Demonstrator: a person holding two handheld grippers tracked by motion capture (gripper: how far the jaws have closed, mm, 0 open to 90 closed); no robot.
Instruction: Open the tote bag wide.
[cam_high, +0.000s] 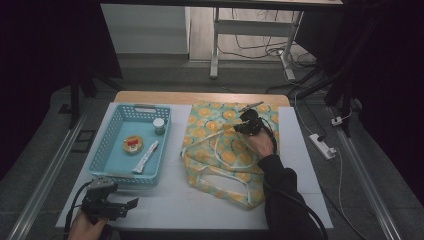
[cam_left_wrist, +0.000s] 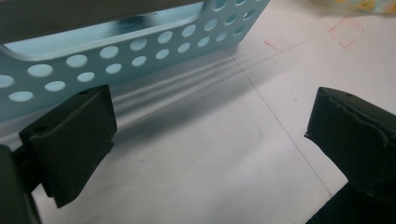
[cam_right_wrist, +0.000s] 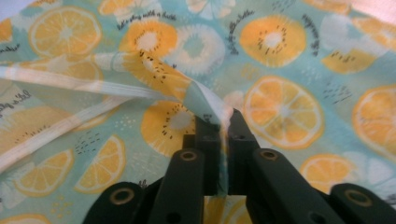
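Fabric pinch looks thin: right gripper (cam_right_wrist: 223, 126) is clenched on a raised fold of the citrus-print tote bag (cam_high: 227, 150), jaws nearly closed with just a sliver of cloth and what may be the white edging between them. My read is the grip holds one layer near its edge, so any sideways tug could slide the fold out, or lift both layers if the pinch went deeper than it looks; can't tell which from here. Bag lies flat on the white table (cam_high: 175, 205), centre-right, its white handles (cam_high: 220, 175) looped loose on the near side; those loops could snag a jaw or drag along if the bag gets pulled toward the person. Right forearm lies across the bag's near right part, so lifting the mouth while the sleeve pins the cloth would fight itself. Left gripper (cam_left_wrist: 210, 135) is released, jaws wide apart, hovering over bare table at the near-left corner, just beside the near wall of the blue basket (cam_high: 112, 150). Basket holds a small jar (cam_high: 159, 126), a round tin (cam_high: 133, 144) and a sachet (cam_high: 146, 156), all apart from each other. Risk on the left: a forward sweep clips the basket wall and shoves it. Open room: the strip between basket and bag, and the near edge of the table in front of the bag. Far edge of the bag sits close to the wooden table end, little margin there.
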